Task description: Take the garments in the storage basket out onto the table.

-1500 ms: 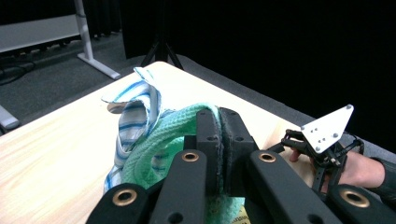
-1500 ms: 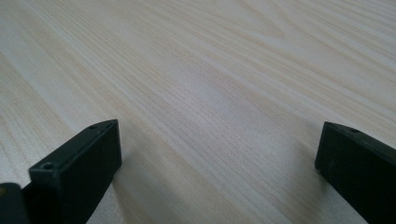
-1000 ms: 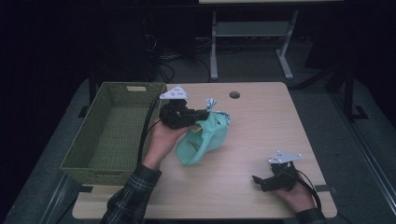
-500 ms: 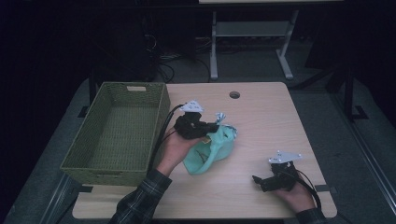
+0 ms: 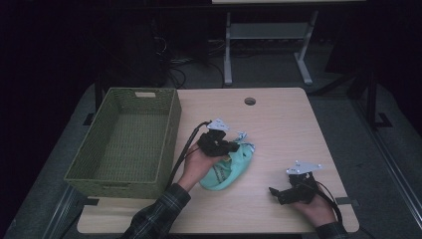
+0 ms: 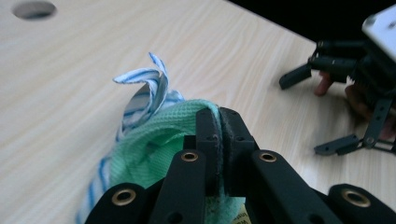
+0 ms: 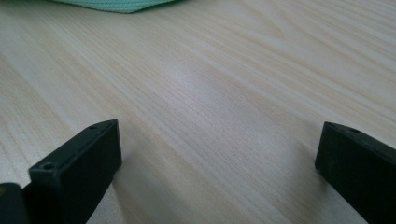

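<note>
Tabletop: pale wood-grain laminate, round cable hole near the far edge. Woven green basket sits on its left side, rectangular, stiff wicker walls, nothing in it. Mint-green cloth lies bunched mid-tabletop, just right of the basket; waffle-knit texture, with a blue-and-white striped cloth tangled at its far end, one corner sticking up. Left gripper is on the pile, fingers pressed together, clamped on a fold of the green fabric. Right gripper rests low near the front right edge, well apart from the cloth, fingers spread wide with bare wood between them. Judgement: cloth is light, limp and non-fragile; it will drape and trail when lifted. Pinching a thick fold or bunched ridge beats a thin edge, and the striped piece may drag along.
</note>
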